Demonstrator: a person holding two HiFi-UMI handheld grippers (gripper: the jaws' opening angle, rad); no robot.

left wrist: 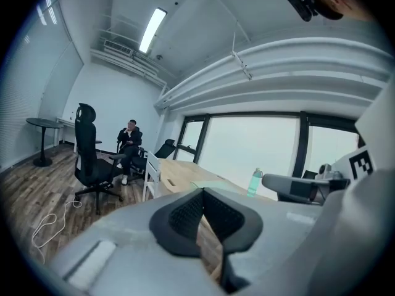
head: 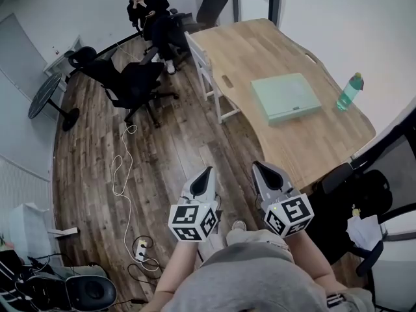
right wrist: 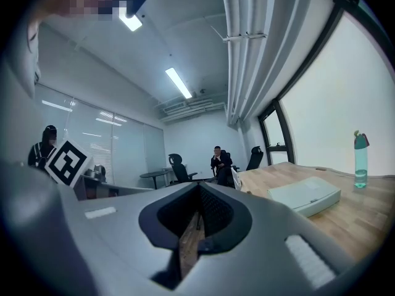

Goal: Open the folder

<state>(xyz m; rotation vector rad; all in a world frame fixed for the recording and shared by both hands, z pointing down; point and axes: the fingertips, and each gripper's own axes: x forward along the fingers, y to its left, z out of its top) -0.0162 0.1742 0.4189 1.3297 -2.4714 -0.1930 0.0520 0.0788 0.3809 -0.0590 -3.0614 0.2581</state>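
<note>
A pale green folder (head: pixel 286 97) lies shut and flat on the wooden table (head: pixel 247 41) at the upper right; the right gripper view shows the folder (right wrist: pixel 305 195) ahead and to the right. My left gripper (head: pixel 209 171) and right gripper (head: pixel 258 165) are held side by side over the wooden floor, short of the table's near edge and well apart from the folder. In the left gripper view the left gripper (left wrist: pixel 202 193) has its jaws together with nothing between them. The right gripper (right wrist: pixel 199 187) looks the same, closed and empty.
A teal bottle (head: pixel 350 91) stands on the table right of the folder. A white chair (head: pixel 208 77) sits at the table's left edge. A black office chair (head: pixel 127 83), a seated person (head: pixel 146 8) and a white cable (head: pixel 120 174) with a power strip (head: pixel 140 251) occupy the floor at left.
</note>
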